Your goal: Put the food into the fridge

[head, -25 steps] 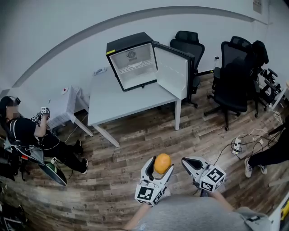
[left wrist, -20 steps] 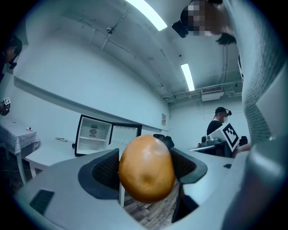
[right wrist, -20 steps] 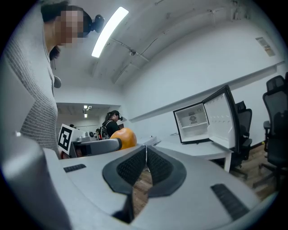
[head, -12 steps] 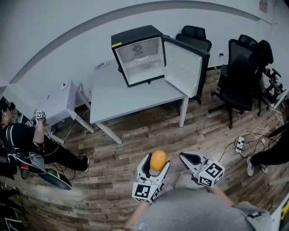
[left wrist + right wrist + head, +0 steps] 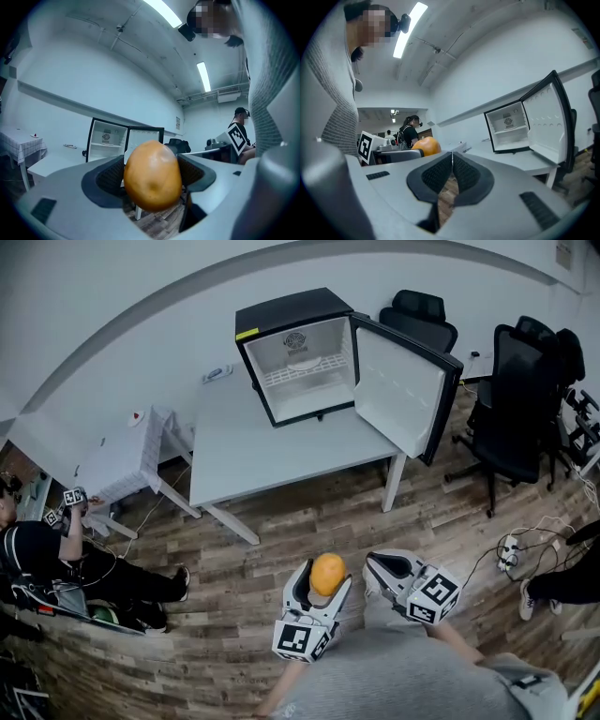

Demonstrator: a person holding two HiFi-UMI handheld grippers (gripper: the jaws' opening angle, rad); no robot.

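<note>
We see right gripper [image 5: 452,171] from behind: both dark ribbed pads pressed together, nothing between them. Strip of wooden floor [image 5: 449,190] shows below the pads. Left of the jaws, left gripper [image 5: 401,154] with its marker cube, orange fruit [image 5: 425,146] at its tip. Beyond, white table [image 5: 520,160]. Small fridge [image 5: 506,126] stands at table's back edge by wall, door [image 5: 546,124] swung wide open toward right, white shelves bare. Person [image 5: 410,132] stands far behind fruit. Ceiling light [image 5: 410,29] lit overhead.

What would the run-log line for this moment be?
left hand-held gripper: shut on fruit | right hand-held gripper: shut, empty | fridge: door open, on table
</note>
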